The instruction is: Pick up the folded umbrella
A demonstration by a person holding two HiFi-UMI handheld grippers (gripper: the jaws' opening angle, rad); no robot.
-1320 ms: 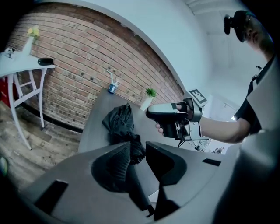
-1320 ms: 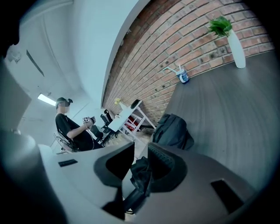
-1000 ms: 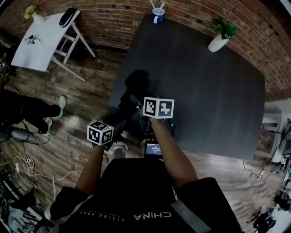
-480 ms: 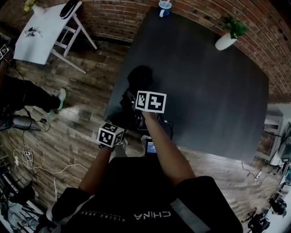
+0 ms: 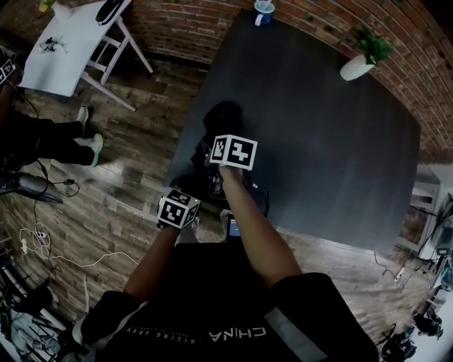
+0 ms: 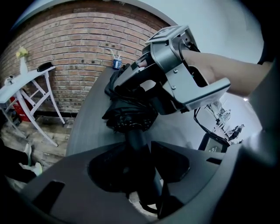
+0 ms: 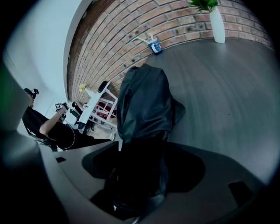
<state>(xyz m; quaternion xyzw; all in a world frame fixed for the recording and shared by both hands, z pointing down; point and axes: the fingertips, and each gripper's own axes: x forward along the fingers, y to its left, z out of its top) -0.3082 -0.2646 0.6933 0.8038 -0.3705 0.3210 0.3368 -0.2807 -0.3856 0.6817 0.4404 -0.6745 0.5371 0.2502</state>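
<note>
The folded black umbrella point(image 5: 221, 119) lies across the near left corner of the dark table point(image 5: 318, 141). In the left gripper view its ribbed bundle point(image 6: 129, 118) is ahead and its thin handle runs back between my left gripper's point(image 6: 140, 157) jaws, which are shut on it. My right gripper point(image 5: 216, 138) straddles the fabric end from above, its grey body point(image 6: 175, 65) over the bundle. In the right gripper view the glossy canopy point(image 7: 144, 100) fills the gap of my right gripper point(image 7: 144, 162), whose jaws stand wide on either side of it.
A cup with a straw point(image 5: 264, 12) and a plant in a white vase point(image 5: 361, 63) stand at the table's far edge. A white side table point(image 5: 64, 49), a seated person's legs point(image 5: 64, 141) and floor cables point(image 5: 42, 240) lie left. A small screen point(image 5: 233, 228) hangs below my arms.
Both grippers have sunk and drawn closer together at the table's near left corner. The umbrella has come down with them onto the tabletop.
</note>
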